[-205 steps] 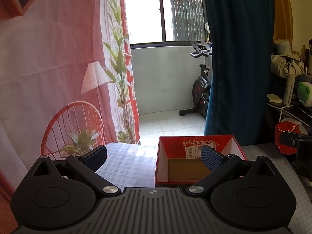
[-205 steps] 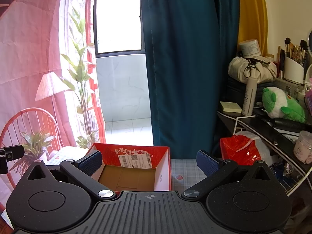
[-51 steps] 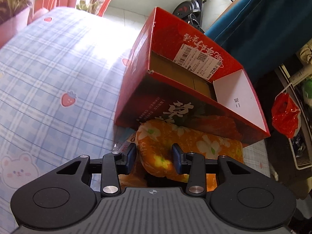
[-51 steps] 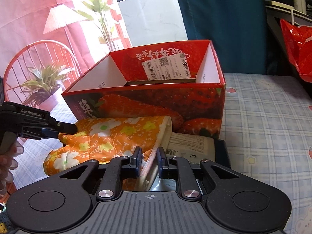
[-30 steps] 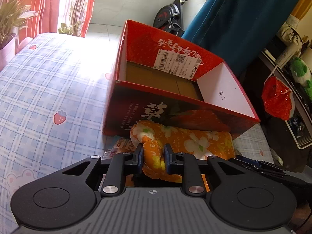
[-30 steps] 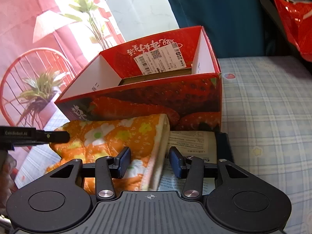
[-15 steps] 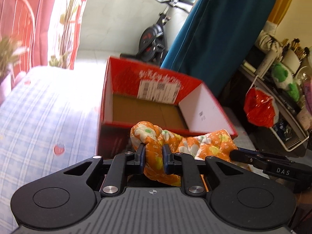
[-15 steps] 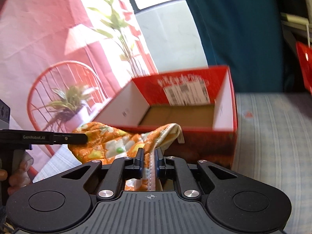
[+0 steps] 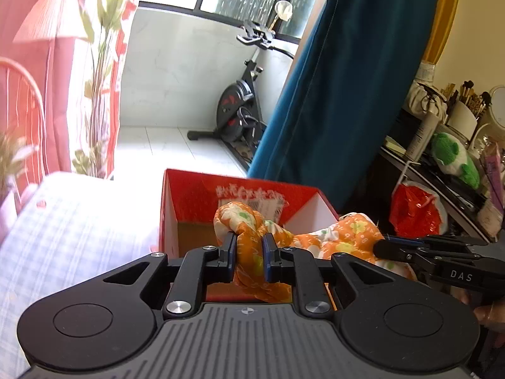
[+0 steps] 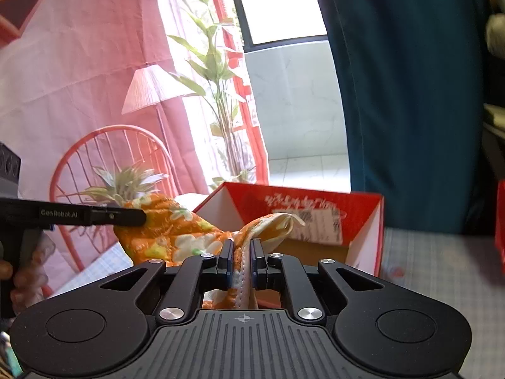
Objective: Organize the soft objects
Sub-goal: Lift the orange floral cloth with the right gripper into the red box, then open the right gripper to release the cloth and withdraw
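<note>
The 2 grippers hold 1 orange flower-print padded cloth (image 9: 341, 233) in the air, stretched left-right just before the open red cardboard box (image 9: 189, 202). Left gripper (image 9: 249, 252) pinches 1 bunched end, right gripper (image 10: 242, 262) the white-edged end; box lies fwd & lower.
</note>
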The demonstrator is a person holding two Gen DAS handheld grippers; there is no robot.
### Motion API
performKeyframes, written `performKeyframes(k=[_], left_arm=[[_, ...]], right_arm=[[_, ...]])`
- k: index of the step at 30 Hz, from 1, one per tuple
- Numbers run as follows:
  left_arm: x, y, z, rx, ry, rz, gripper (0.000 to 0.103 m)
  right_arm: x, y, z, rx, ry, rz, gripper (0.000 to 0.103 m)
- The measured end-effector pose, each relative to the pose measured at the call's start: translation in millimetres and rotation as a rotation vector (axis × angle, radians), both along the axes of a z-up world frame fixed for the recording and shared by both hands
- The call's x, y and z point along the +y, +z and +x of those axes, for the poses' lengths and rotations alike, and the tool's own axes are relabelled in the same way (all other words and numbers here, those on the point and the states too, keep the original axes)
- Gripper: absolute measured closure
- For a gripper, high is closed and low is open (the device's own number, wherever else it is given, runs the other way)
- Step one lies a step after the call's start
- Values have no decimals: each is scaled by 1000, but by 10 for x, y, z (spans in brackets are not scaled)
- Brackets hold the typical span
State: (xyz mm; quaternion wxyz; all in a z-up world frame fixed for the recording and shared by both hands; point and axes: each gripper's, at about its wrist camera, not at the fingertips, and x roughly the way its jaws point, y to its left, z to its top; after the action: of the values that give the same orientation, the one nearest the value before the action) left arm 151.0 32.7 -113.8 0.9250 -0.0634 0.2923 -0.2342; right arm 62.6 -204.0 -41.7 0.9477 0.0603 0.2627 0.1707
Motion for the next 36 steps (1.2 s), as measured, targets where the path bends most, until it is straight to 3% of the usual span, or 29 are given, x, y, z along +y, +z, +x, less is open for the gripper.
performKeyframes(k=[8, 17, 28, 30, 32, 36], left_arm=[[-296, -32, 666, -53, 39, 94, 85], [-540, -430, 1212, 63, 44, 191, 85], [-560, -655, 1263, 133, -5, 259, 83], [-573, -696, 1236, 145, -24, 272, 79], [-577, -718, 1197, 155, -34, 288, 64], [-530, -668, 1104, 150, -34, 288, 60]], right_arm=[[62, -205, 667, 14, -35, -155, 93], [70, -768, 1280, 172, -67, -247, 93], [99, -1033, 1361, 320, -67, -258, 90], [87, -1045, 1345, 326, -73, -264, 83], [86, -1037, 1343, 326, -79, -267, 81], [46, -985, 1272, 316, -84, -259, 81]])
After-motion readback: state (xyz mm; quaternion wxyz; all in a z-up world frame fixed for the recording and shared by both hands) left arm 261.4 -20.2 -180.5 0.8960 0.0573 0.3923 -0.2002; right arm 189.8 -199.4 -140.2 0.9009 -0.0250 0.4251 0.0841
